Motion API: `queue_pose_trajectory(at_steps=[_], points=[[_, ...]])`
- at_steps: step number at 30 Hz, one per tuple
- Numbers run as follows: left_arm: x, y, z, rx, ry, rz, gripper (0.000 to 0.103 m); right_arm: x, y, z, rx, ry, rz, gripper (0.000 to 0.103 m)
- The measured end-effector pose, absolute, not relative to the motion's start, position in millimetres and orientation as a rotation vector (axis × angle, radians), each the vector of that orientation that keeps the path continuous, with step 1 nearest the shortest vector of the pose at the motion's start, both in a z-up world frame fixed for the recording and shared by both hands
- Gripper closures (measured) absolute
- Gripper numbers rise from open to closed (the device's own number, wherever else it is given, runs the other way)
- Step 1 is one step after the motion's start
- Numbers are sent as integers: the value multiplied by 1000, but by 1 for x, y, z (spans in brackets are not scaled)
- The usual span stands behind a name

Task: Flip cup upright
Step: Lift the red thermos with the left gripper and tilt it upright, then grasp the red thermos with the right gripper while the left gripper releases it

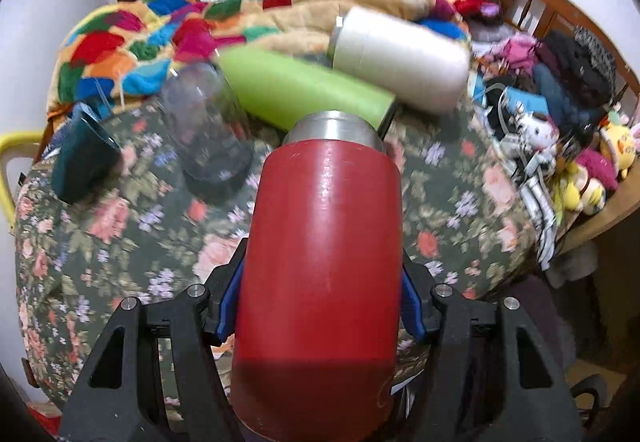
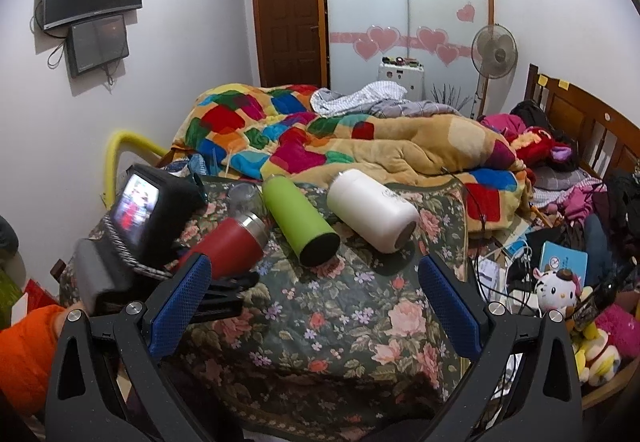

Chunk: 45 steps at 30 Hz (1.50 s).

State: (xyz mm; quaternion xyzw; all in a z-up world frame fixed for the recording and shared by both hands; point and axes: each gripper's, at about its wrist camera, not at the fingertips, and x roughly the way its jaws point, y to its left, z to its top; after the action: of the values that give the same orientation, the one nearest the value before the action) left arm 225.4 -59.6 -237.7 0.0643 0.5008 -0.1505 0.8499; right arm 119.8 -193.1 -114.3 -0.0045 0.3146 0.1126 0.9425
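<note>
A red cup (image 1: 324, 262) with a steel rim fills the middle of the left wrist view. My left gripper (image 1: 322, 302) is shut on its body, blue pads on both sides, steel rim pointing away. In the right wrist view the same red cup (image 2: 232, 246) is held tilted above the floral cushion (image 2: 320, 322), rim to the upper right. My right gripper (image 2: 316, 306) is open and empty over the cushion, right of the left gripper's camera (image 2: 140, 210).
A green bottle (image 2: 300, 222) and a white flask (image 2: 370, 214) lie on their sides at the cushion's back. A clear glass (image 1: 208, 126) and a dark teal cup (image 1: 86, 158) stand left. A patchwork blanket (image 2: 320, 138) lies behind. Toys and clutter (image 2: 560, 282) crowd the right.
</note>
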Motion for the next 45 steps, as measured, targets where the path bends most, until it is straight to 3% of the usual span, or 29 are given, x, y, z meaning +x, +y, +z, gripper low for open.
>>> queue_pose_trajectory(at_steps=[15,26,33,40,42,45], points=[[241,-76,-285,163,1114,-297,40,139,-207,-143,17,739,197,0],[223,-59,-248,107,1056,-334,40,150,-193,-151,-22,773,174,0],[187,-11,-204,60,909,-218,30,165,-176,-166,30,843,231,0],[172,41,-188,49,822,-32,29,197,-145,-200,52,974,289,0],[169,52,-189,32,814,-11,29,208,-135,-213,64,1028,311,1],[165,61,-194,8,818,2,29,223,-126,-227,103,1110,349,11]])
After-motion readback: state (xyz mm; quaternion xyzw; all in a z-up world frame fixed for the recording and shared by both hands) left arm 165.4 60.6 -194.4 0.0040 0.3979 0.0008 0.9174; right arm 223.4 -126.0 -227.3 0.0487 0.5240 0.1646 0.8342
